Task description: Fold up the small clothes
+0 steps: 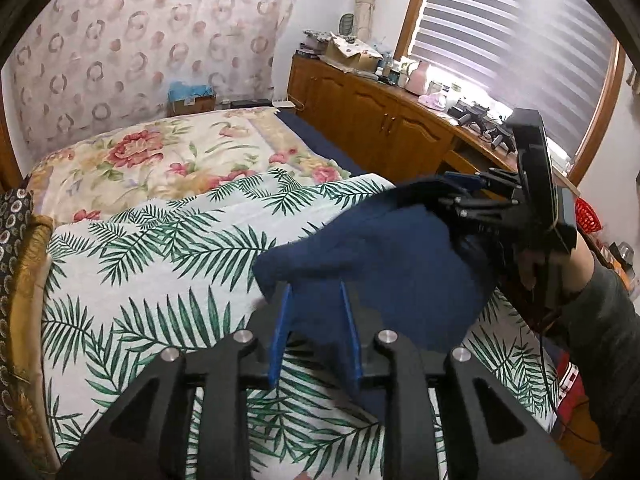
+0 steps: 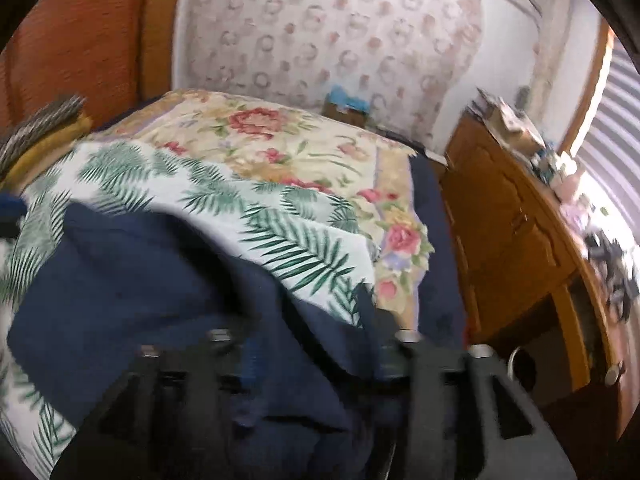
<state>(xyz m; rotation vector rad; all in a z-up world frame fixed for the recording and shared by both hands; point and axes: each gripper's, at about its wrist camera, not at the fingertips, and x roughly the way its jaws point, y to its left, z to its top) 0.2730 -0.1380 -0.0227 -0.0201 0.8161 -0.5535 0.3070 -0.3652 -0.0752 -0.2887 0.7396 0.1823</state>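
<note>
Both grippers released: left gripper (image 1: 314, 300) at 6 o'clock, right gripper (image 1: 436, 186) at 3, navy garment (image 1: 380, 264) slack on palm-print sheet (image 1: 140, 280); best smoothed flat before regrasping.

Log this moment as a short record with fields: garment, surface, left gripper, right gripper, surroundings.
garment: navy cloth, bunched and lying on the bed
surface: palm-leaf sheet over a floral quilt
left gripper: left gripper, blue fingers apart, cloth between them, pads not pressing on it
right gripper: right gripper at the cloth's far edge; grip cannot be told, its own view is blurred
surroundings: wooden cabinet under a window blind
</note>
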